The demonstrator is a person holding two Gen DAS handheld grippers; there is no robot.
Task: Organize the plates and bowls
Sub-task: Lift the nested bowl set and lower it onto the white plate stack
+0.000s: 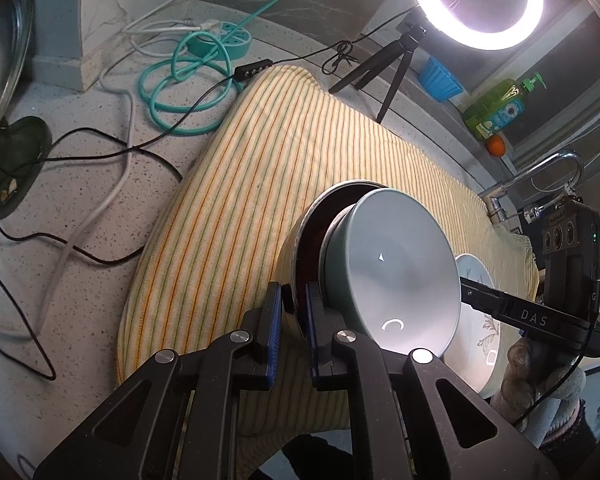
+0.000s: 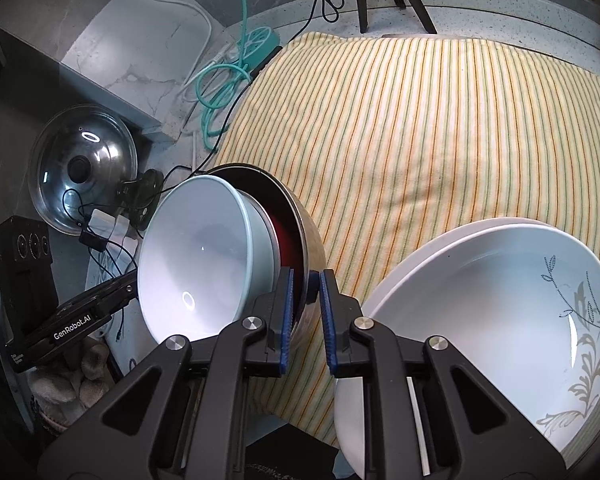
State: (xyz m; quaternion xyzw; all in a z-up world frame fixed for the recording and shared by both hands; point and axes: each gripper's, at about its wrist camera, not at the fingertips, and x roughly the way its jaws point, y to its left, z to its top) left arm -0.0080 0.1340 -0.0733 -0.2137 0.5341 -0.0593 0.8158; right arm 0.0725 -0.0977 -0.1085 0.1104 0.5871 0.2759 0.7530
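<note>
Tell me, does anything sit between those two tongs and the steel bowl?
Nothing visible does. The left tongs and the right tongs are both shut on the rim of the steel bowl, which has a pale bowl nested inside.

Surface: speckled grey stone countertop (image 1: 80, 208).
Cloth: yellow striped towel (image 1: 284, 184) spread flat over the counter's middle, rumpled at its far edge.
On cloth, 5 o'clock: stacked white plates (image 2: 480, 276), floral print on the upper one.
On cloth, centre: nested bowls, a steel bowl (image 2: 314, 240) outermost; whether they touch the towel cannot be told.
Off cloth, 11 o'clock: teal cable (image 1: 180, 92) coiled beside a teal power strip (image 1: 228, 40).
Off cloth, 12 o'clock: black tripod (image 1: 384, 68).
Off cloth, 9 o'clock: glass pot lid (image 2: 84, 168), black cables loose nearby.
</note>
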